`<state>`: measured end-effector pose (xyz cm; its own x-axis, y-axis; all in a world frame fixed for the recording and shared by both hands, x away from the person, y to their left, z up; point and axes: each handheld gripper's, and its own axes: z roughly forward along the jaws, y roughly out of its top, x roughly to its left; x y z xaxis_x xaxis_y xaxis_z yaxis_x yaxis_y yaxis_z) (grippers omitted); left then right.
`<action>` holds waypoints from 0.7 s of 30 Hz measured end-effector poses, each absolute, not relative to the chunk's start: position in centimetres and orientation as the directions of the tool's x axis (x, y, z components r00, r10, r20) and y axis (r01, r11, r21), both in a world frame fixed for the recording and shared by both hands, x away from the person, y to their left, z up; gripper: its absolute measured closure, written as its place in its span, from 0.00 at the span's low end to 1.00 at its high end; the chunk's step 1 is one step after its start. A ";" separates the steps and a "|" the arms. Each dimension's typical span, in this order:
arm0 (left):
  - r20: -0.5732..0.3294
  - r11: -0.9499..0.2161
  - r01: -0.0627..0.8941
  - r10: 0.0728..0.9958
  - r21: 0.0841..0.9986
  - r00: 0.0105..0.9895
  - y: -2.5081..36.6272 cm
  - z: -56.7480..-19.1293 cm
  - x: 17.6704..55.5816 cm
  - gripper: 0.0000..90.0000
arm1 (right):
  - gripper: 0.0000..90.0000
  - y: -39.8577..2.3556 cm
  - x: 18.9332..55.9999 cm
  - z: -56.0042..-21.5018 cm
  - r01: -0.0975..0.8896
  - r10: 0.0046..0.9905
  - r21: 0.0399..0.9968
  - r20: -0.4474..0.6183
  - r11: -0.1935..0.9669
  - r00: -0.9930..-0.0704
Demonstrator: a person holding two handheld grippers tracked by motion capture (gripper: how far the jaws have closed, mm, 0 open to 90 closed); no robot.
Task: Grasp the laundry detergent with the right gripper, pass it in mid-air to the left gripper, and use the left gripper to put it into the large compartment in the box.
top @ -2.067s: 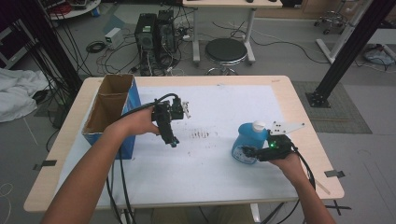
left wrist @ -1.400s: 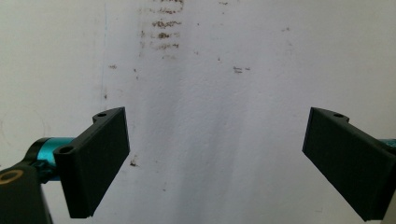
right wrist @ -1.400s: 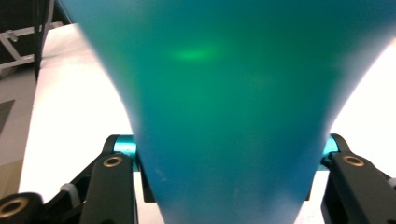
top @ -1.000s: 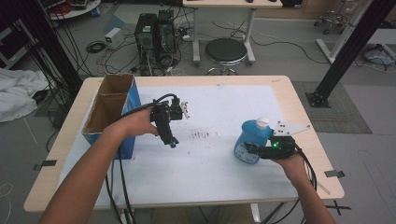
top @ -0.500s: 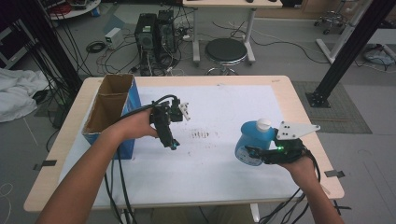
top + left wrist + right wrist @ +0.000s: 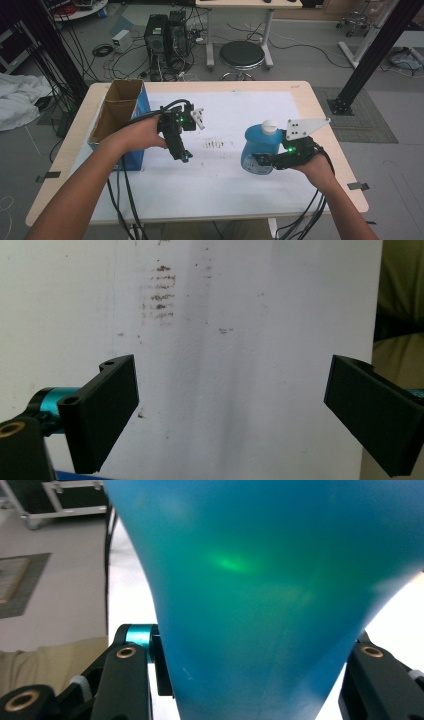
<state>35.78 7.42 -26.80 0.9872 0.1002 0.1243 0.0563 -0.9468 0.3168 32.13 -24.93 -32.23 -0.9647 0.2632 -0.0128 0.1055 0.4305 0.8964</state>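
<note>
A blue bottle (image 6: 259,147) with a white cap stands lifted at the right of the white sheet (image 6: 235,110). My right gripper (image 6: 261,162) is shut on its lower body, and up close the blue bottle (image 6: 260,590) sits squeezed between the two black jaws. My left gripper (image 6: 183,155) hangs open above the sheet left of centre, pointing down. In the left gripper view its fingers (image 6: 102,410) stand wide apart over the sheet with nothing between them.
An open cardboard box (image 6: 119,112) with blue sides stands at the table's left edge, close behind my left hand. Brown smudges (image 6: 215,144) mark the sheet between the grippers. Cables trail from both grippers over the table's near edge.
My right gripper has lifted the blue bottle off the sheet and carried it slightly right. My left gripper has risen a little.
</note>
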 end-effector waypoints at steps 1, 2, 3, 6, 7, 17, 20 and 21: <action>0.125 -0.947 0.055 0.099 0.318 0.987 7.4 -26.6 35.7 0.08 | 0.51 -24.7 32.3 -32.2 0.101 0.252 0.895 -0.014 0.435 -0.968; 0.124 -0.946 0.054 0.099 0.319 0.987 7.3 -26.4 35.5 0.08 | 0.51 -24.5 32.5 -32.1 0.101 0.243 0.893 -0.010 0.439 -0.970; 0.124 -0.948 0.052 0.095 0.314 0.988 7.3 -26.3 35.5 0.08 | 0.51 -24.2 32.6 -32.0 0.107 0.234 0.890 0.000 0.444 -0.972; 0.119 -0.949 0.052 0.093 0.311 0.988 7.0 -25.9 35.2 0.08 | 0.51 -23.4 33.1 -31.8 0.078 0.192 0.886 -0.013 0.457 -0.981; 0.118 -0.947 0.053 0.094 0.317 0.989 7.0 -25.8 35.1 0.08 | 0.51 -23.1 33.2 -31.8 0.075 0.183 0.886 -0.012 0.457 -0.983; 0.104 -0.944 0.044 0.082 0.326 0.991 6.2 -24.6 34.5 0.08 | 0.51 -20.8 34.5 -31.6 0.044 0.128 0.882 -0.019 0.470 -0.992; 0.086 -0.944 0.042 0.074 0.328 0.994 5.8 -24.2 34.3 0.08 | 0.51 -20.0 34.9 -32.0 0.048 0.114 0.879 -0.008 0.474 -0.993; 0.086 -0.944 0.042 0.074 0.328 0.994 5.8 -24.2 34.3 0.08 | 0.51 -20.0 34.9 -32.0 0.048 0.114 0.879 -0.008 0.474 -0.993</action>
<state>34.32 5.80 -24.23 0.9935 0.0738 0.0863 0.0416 -0.9437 0.3282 34.94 -19.98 -32.00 -0.9934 0.1143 -0.0076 0.0479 0.4741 0.8792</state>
